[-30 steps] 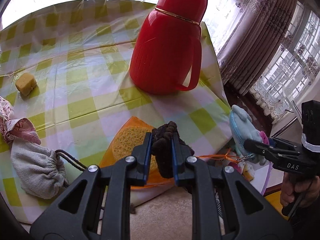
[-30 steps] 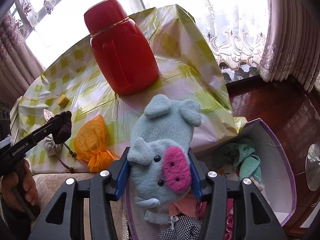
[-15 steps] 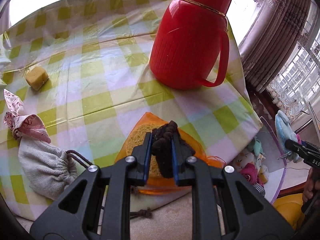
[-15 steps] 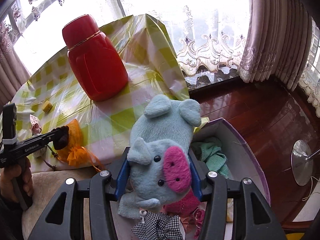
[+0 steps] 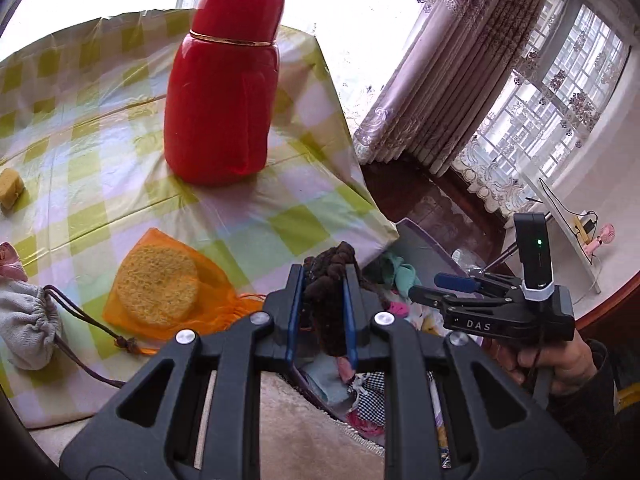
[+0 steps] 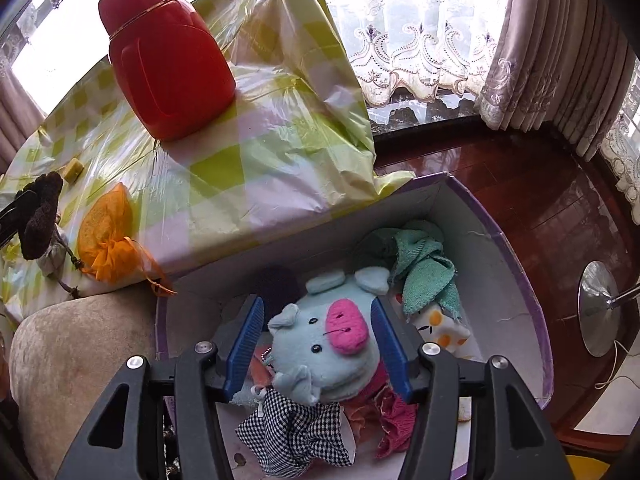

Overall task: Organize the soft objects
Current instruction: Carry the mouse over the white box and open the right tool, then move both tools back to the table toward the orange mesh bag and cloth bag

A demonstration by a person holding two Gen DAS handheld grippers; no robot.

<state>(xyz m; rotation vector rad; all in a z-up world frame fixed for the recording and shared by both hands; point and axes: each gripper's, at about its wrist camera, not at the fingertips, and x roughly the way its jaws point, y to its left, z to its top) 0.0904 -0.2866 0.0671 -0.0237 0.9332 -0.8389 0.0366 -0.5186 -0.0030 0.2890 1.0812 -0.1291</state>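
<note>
My left gripper [image 5: 322, 280] is shut on a dark brown knitted piece [image 5: 326, 304] and holds it over the near edge of the purple-rimmed box [image 5: 416, 232]. It also shows at the left of the right wrist view [image 6: 40, 212]. My right gripper [image 6: 316, 320] is open above the box [image 6: 516, 248]. The blue plush pig [image 6: 328, 344] lies in the box between the fingers, free of them, among several cloths. An orange mesh pouch with a yellow sponge [image 5: 160, 288] and a grey drawstring bag [image 5: 28, 332] lie on the checked tablecloth.
A tall red thermos [image 5: 224, 96] stands on the table [image 5: 280, 216] behind the pouch. A small yellow sponge cube [image 5: 10, 186] lies at the far left. A beige cushioned seat [image 6: 80, 344] sits beside the box. Curtains and a dark wooden floor [image 6: 520, 184] lie to the right.
My right gripper has opened and the plush pig has dropped into the box. My left gripper has swung right with the brown piece, toward the box.
</note>
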